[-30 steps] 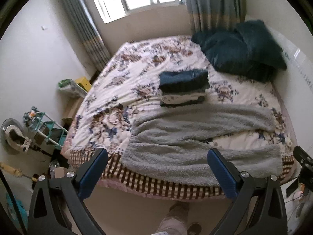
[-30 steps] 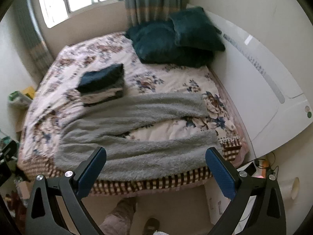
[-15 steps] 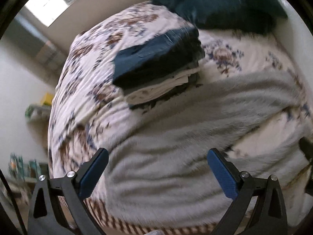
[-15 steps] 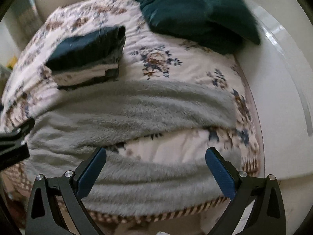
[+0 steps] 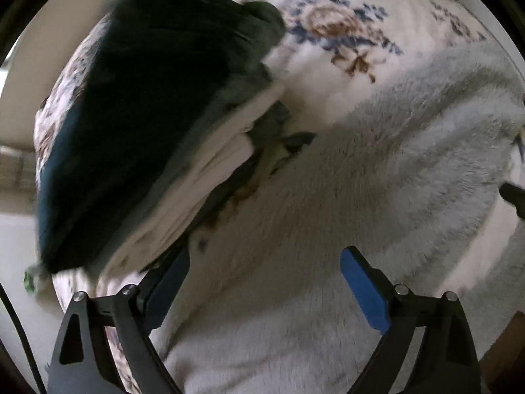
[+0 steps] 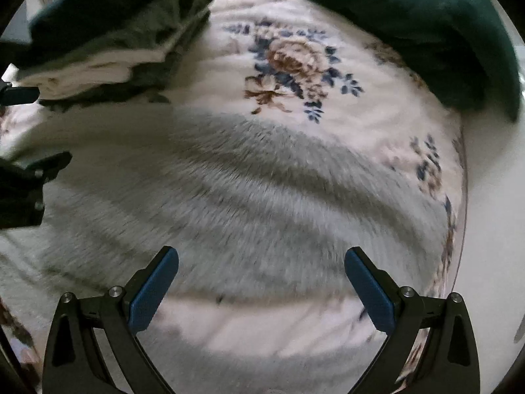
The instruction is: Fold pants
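The grey fleece pants (image 5: 328, 216) lie spread flat on the floral bed cover (image 5: 344, 32), legs running to the right. My left gripper (image 5: 264, 282) is open and empty, low over the waist part, close to a stack of folded clothes (image 5: 137, 105). My right gripper (image 6: 261, 279) is open and empty, low over the far pant leg (image 6: 269, 190). The left gripper shows at the left edge of the right wrist view (image 6: 23, 187).
The stack of folded clothes, dark blue on top, sits just beyond the pants, also seen in the right wrist view (image 6: 108, 42). Dark teal pillows (image 6: 410, 23) lie at the head of the bed. A white headboard (image 6: 492, 229) borders the right side.
Both grippers have moved forward and down from beyond the bed's foot to close over the pants. Both stayed open.
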Demonstrator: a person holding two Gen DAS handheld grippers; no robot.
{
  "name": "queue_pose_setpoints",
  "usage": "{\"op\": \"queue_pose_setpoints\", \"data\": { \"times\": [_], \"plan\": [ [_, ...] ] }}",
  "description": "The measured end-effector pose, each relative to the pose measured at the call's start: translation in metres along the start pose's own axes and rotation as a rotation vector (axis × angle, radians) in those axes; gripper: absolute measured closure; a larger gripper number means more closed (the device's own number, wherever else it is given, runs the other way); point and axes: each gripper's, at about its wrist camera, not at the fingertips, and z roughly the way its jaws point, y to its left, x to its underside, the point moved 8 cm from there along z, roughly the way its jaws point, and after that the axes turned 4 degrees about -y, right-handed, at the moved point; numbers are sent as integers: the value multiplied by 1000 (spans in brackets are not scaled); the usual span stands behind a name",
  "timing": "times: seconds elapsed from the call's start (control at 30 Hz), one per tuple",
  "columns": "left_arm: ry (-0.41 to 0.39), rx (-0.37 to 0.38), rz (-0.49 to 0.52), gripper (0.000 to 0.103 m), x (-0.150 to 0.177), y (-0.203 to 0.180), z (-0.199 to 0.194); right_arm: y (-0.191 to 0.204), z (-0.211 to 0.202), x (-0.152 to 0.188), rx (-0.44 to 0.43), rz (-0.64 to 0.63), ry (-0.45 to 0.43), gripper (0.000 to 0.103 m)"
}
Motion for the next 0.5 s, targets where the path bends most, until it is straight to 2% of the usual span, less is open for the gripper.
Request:
{"op": "queue_pose_setpoints", "data": {
  "times": [0.07,0.2,0.3,0.33,0.37,0.4,0.43,0.47,0.5],
  "plan": [
    [14,27,20,9,-9,-6,18,-3,25,-18,-27,-13,15,0],
    [40,24,68,9,-31,-13,52,-9,70,-55,-15,-102,25,1],
    [15,49,86,13,-45,-19,66,-10,102,-73,-43,-146,62,6],
    [6,54,91,27,-47,-20,69,-10,113,-77,-57,-157,79,16],
    [2,69,99,50,-49,-22,72,-9,121,-79,-73,-170,93,24],
    [10,114,105,63,-49,-27,75,-9,130,-80,-92,-186,115,27],
    [21,152,110,79,-49,-32,77,-8,137,-81,-116,-195,126,35],
    [13,166,115,84,-49,-33,77,-6,139,-82,-139,-209,125,49],
    [3,163,122,85,-48,-34,76,-6,139,-82,-146,-223,120,57]
  ]
}}
